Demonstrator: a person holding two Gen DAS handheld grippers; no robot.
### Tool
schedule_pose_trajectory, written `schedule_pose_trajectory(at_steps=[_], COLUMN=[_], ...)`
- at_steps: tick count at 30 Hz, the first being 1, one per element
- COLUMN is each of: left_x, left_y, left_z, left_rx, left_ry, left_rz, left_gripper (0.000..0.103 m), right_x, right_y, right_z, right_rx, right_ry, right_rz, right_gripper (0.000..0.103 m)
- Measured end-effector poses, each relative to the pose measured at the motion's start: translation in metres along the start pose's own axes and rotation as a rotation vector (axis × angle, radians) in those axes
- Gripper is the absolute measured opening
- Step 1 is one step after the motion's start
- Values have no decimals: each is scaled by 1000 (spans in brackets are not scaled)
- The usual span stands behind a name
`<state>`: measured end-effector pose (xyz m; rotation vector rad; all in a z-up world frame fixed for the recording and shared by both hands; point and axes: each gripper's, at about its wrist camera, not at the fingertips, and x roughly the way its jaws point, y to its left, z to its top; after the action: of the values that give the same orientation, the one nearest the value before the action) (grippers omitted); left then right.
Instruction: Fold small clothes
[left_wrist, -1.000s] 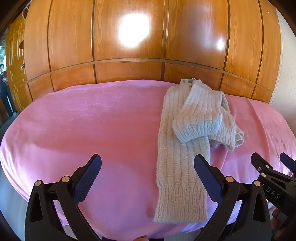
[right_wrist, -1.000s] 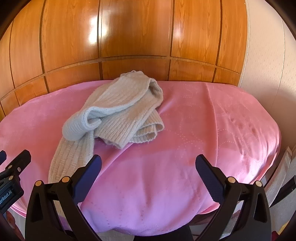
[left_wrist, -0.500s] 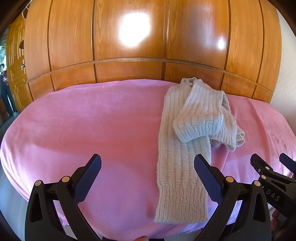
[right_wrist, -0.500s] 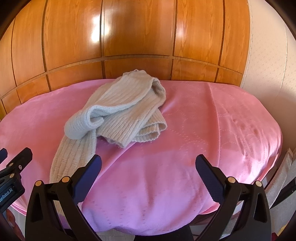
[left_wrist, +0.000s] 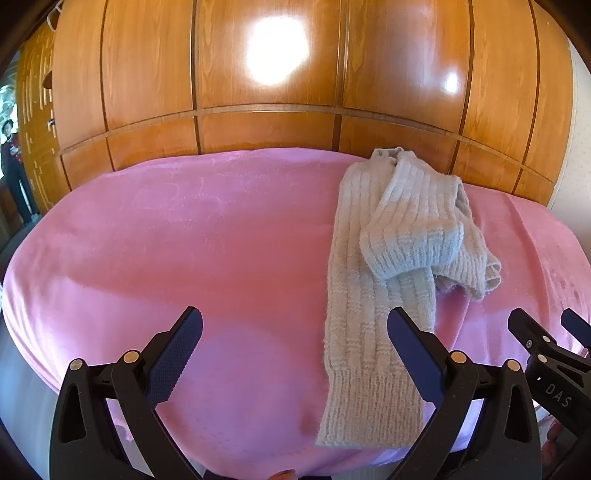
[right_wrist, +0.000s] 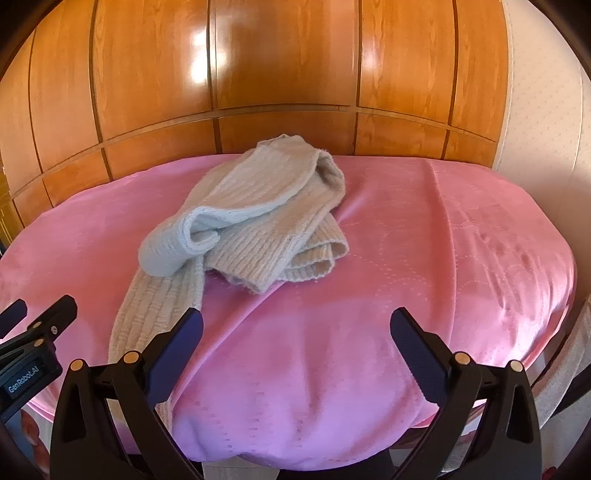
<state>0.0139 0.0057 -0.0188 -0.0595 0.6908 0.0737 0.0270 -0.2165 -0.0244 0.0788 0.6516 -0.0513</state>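
On a pink cloth (left_wrist: 155, 236) that covers a rounded table lies a pale grey knitted garment (left_wrist: 380, 302), ribbed, long and narrow like a small pair of leggings or a scarf. Seen through my left camera, it sits toward the right side of the cloth. One long strip runs from the far edge straight down to the near edge, ending in a ribbed cuff. A second strip is doubled back over the first near the far end, its cuffed end (left_wrist: 413, 243) draped loosely across the top, with more folds bunched to its right.

My left gripper (left_wrist: 295, 354) hangs over the near edge of the cloth with its two dark fingers spread wide and nothing between them. Its right finger (left_wrist: 413, 354) overlaps the long strip in the picture; I cannot tell whether it touches the knit.

Through my right camera, the garment (right_wrist: 258, 229) lies to the left and farther back, heaped in the middle and trailing one strip toward the near left edge. My right gripper (right_wrist: 295, 354) is likewise spread wide and holds nothing, with bare pink cloth (right_wrist: 424, 240) between its fingers. Its left finger (right_wrist: 177, 350) stands in front of the trailing strip.

Each gripper shows at the edge of the other's view, low down and side by side. Behind the table stands a wall of glossy wooden panels (left_wrist: 266, 74).
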Motion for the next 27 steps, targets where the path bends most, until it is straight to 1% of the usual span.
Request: schedule_pose_trajectory(at_steps=[7, 14, 27], left_x=[6, 11, 18], left_y=[2, 2, 1], left_z=[-1, -1, 0], left_rx=[-4, -2, 1], left_ry=[24, 41, 65], left_rz=[9, 20, 32], left_gripper=[99, 99, 99], right_x=[4, 4, 7], right_y=[0, 0, -1], right_z=[0, 3, 2], right_rx=[5, 12, 14], right_ry=[8, 2, -3], right_rz=[26, 76, 100], right_gripper=[101, 101, 101])
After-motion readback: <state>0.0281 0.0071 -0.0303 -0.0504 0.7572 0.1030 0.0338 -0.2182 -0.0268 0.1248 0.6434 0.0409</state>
